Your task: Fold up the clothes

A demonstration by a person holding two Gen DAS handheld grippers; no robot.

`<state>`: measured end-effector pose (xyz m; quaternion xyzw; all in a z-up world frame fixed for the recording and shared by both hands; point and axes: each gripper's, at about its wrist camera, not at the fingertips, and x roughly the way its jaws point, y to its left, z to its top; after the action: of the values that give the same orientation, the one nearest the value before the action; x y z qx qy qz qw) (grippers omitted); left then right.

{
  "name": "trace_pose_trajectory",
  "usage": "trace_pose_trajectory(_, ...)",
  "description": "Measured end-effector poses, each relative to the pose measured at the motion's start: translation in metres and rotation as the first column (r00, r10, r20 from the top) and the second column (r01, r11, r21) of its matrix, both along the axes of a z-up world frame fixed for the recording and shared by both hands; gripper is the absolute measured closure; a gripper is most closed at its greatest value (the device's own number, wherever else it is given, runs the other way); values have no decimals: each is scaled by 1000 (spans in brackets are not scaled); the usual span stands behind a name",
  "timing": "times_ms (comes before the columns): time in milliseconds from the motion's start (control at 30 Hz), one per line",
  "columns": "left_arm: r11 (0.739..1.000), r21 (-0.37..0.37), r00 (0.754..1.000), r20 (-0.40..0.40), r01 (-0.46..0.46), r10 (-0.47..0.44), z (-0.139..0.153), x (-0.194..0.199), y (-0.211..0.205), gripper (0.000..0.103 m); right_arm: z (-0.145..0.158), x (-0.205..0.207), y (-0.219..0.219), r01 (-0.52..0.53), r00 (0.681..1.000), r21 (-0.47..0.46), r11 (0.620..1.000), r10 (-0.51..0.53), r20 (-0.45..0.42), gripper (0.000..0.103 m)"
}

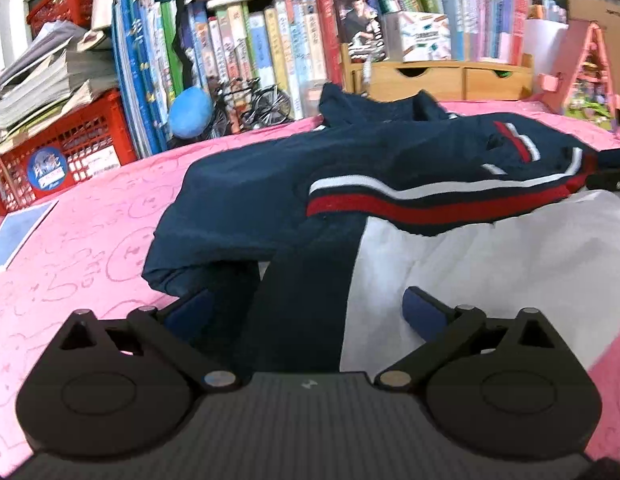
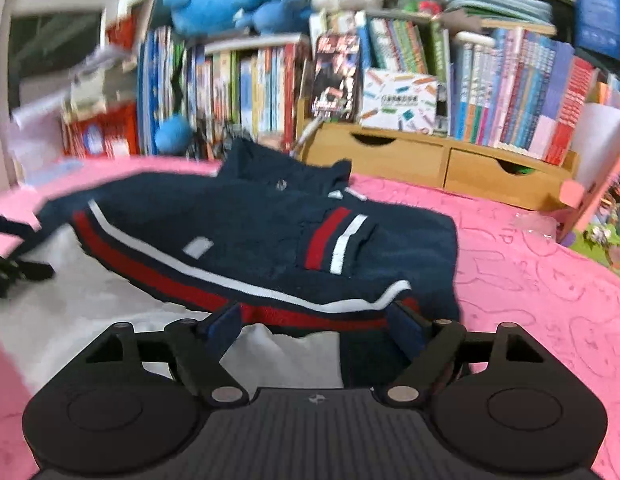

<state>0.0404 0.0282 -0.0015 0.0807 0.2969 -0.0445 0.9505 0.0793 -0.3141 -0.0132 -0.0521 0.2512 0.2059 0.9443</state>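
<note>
Nearest the left wrist camera, the left tongs stood spread wide over a dark navy fold and the white lining of the navy zip-up jacket with red and white stripes, their blue pads pressing on nothing. From the right wrist view, the right tongs were likewise released, jaws apart on either side of the striped hem with cloth lying between them but not pinched. The jacket lay partly folded on the pink patterned table, collar toward the wooden drawer unit and the crowded bookshelf, white lining exposed on the near side. It looked like a light, limp garment with a smooth shell, likely to slide a little over the cloth and to sag wherever it was not supported. The ribbed red and white hem band seemed the thickest, least slippery place to pinch; taking both ends of that band, or a seam at the shoulder, would probably keep the layers together better than grabbing the loose lining.
</note>
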Motion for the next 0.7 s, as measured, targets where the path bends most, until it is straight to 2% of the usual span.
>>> trace_pose_trajectory(133,992,-6,988,86,126,-125,25,0,-3,3,9,5,-23,51,999,-15,999,-51,18,22)
trace_pose_trajectory(200,989,16,986,82,144,-145,29,14,-8,5,7,15,-31,79,997,-2,997,-79,-18,30)
trace_pose_trajectory(267,988,36,988,46,148,-150,23,31,-13,31,0,26,-33,79,995,15,997,-78,-64,33)
trace_pose_trajectory(300,989,36,989,15,146,-147,17,39,-14,52,-6,28,-31,74,995,0,997,-73,-73,34)
trace_pose_trajectory(333,989,32,990,-22,143,-142,11,48,-14,54,-12,30,-28,68,994,-16,998,-69,-80,34)
trace_pose_trajectory(367,990,30,990,-35,135,-134,5,52,-14,54,-17,30,-25,62,995,-38,997,-65,-82,33)
trace_pose_trajectory(467,987,78,990,2,139,-139,-4,48,-18,49,-23,28,-18,51,995,-77,996,-57,-76,33)
trace_pose_trajectory(500,987,101,992,11,124,-126,-6,48,-20,40,-24,28,-17,49,995,-78,996,-56,-80,31)
trace_pose_trajectory(533,987,126,994,18,104,-107,-7,48,-21,25,-24,29,-18,48,995,-75,996,-54,-86,31)
trace_pose_trajectory(567,985,150,996,25,83,-88,-8,48,-23,17,-24,30,-19,48,994,-70,996,-55,-92,30)
trace_pose_trajectory(600,990,128,998,13,64,-66,-8,51,-18,6,-25,31,-19,48,994,-65,997,-55,-97,29)
trace_pose_trajectory(633,995,90,999,-7,44,-44,-9,55,-12,1,-25,31,-20,49,993,-62,997,-55,-100,29)
trace_pose_trajectory(700,1000,-5,998,-57,10,-10,-9,62,2,0,-25,31,-21,50,993,-61,997,-56,-102,28)
